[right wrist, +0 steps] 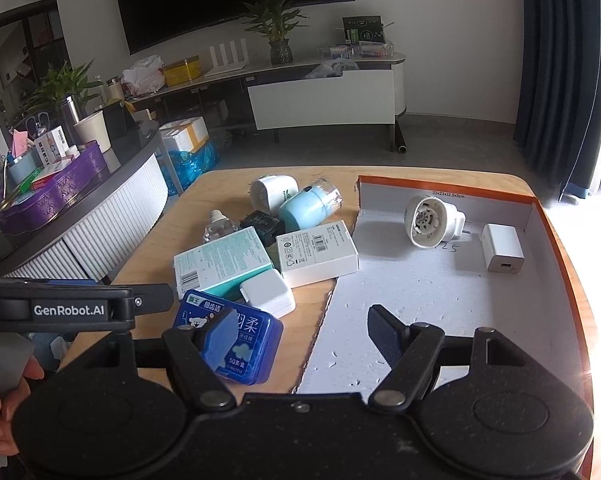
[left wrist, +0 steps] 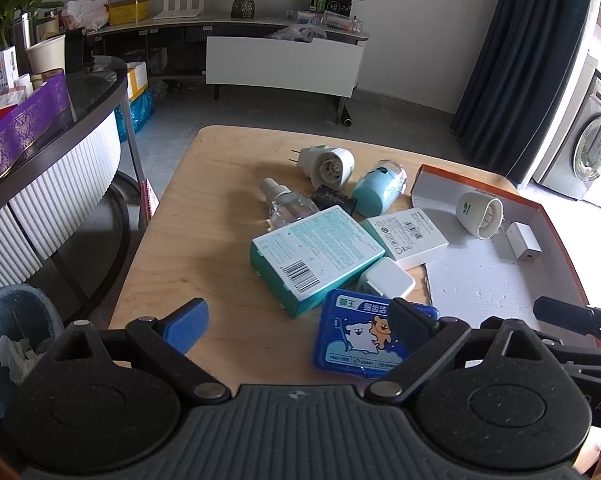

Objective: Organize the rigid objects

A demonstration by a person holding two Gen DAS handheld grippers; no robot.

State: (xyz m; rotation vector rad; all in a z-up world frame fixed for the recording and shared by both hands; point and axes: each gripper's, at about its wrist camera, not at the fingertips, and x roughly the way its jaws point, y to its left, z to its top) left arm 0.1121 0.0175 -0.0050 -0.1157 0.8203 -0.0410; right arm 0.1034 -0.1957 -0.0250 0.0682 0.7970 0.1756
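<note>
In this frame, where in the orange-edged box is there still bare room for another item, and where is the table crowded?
The orange-edged box holds only a round white plug-in unit and a white charger cube near its far wall; its near half is bare. The table is crowded left of the box, from the blue floss box back to the teal carton.

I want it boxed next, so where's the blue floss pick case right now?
The blue floss case lies flat at the table's near edge, just left of the orange-rimmed box, touching the small white adapter behind it.
</note>
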